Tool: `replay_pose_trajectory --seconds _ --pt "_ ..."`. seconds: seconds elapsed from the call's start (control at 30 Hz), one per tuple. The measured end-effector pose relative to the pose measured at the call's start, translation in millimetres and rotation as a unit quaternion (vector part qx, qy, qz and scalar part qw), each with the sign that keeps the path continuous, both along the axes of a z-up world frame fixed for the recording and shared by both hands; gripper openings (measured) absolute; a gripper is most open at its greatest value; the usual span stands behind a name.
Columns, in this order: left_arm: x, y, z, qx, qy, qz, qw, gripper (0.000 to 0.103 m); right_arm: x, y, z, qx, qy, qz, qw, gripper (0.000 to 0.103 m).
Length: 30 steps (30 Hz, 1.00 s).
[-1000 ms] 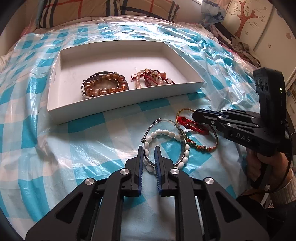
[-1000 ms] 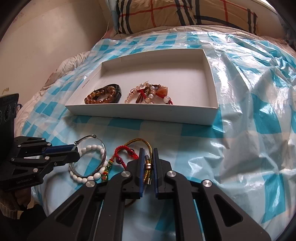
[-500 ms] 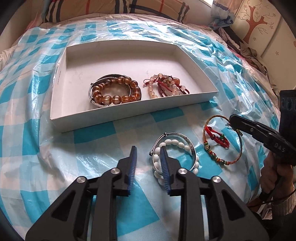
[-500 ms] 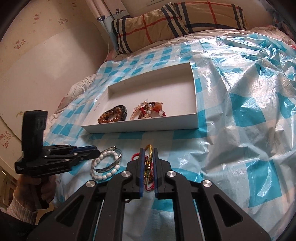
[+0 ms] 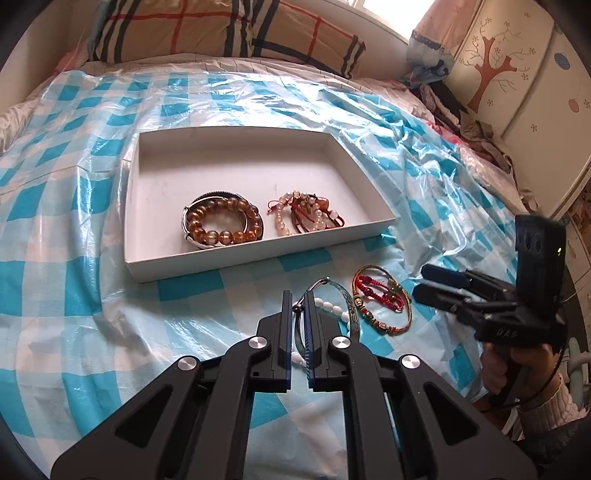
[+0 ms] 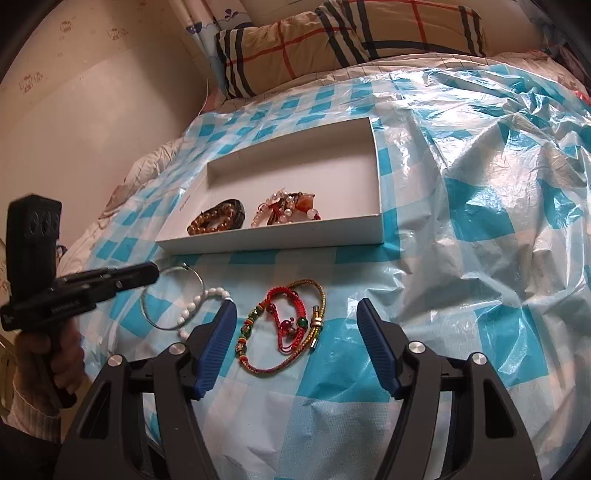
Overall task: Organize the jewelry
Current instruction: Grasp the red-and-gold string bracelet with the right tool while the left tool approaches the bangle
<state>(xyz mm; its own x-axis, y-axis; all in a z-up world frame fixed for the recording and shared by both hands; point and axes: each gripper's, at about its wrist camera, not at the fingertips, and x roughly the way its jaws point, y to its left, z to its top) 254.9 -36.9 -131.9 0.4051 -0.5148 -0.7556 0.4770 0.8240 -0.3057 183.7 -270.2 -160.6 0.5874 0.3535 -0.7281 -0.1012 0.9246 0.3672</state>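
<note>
Plaid pillow [image 5: 229, 27], blue-checked plastic sheet [image 5: 74, 229]

One white tray [image 5: 258, 258], two bracelet bundles inside, two outside, one pillow [image 5: 221, 29].

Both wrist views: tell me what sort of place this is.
Most likely a bedroom. The work surface is a bed covered by a blue checked plastic sheet, with a plaid pillow at its head. A cupboard door with a painted tree stands beside it. The white jewelry tray rests on the sheet.
</note>
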Motion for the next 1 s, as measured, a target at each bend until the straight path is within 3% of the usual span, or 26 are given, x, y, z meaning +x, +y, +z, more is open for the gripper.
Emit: replay_pose_trajectory --seconds 0.1,0.2,0.47,0.53,0.6,0.77,0.8,0.83,0.9,1.0 --pt "1 9 3 -0.008 0.002 0.010 0.9999 0.005 5 23 -8 -0.043 0.005 0.032 0.999 0.075" --pt "2 14 -2 -0.009 0.009 0.016 0.9998 0.005 11 41 -17 -0.100 0.012 0.048 0.994 0.077" --pt "0 19 -10 -0.013 0.016 0.016 0.9996 0.006 7 3 -17 0.014 0.031 0.002 0.999 0.078" --pt "0 19 -9 -0.016 0.015 0.015 0.9996 0.006 2 -5 -17 0.015 0.034 -0.008 0.999 0.067" --pt "-1 17 -8 -0.017 0.015 0.012 0.9997 0.006 3 -9 -21 0.007 0.042 -0.015 0.999 0.051" --pt "-3 12 -9 -0.017 0.016 0.005 0.9997 0.006 22 -19 -31 0.055 0.053 -0.027 0.997 0.049" --pt "-2 11 -9 -0.017 0.017 0.004 0.9997 0.006 26 -17 -32 0.058 0.054 -0.026 0.997 0.044" --pt "-2 10 -9 -0.017 0.017 0.004 0.9997 0.006 29 -15 -32 0.052 0.054 -0.020 0.997 0.038" --pt "-2 10 -10 -0.016 0.017 0.005 0.9997 0.006 30 -10 -31 0.051 0.054 -0.007 0.997 0.009" --pt "-3 10 -9 -0.015 0.016 0.006 0.9997 0.006 22 -11 -26 0.082 0.044 0.000 0.996 0.009"
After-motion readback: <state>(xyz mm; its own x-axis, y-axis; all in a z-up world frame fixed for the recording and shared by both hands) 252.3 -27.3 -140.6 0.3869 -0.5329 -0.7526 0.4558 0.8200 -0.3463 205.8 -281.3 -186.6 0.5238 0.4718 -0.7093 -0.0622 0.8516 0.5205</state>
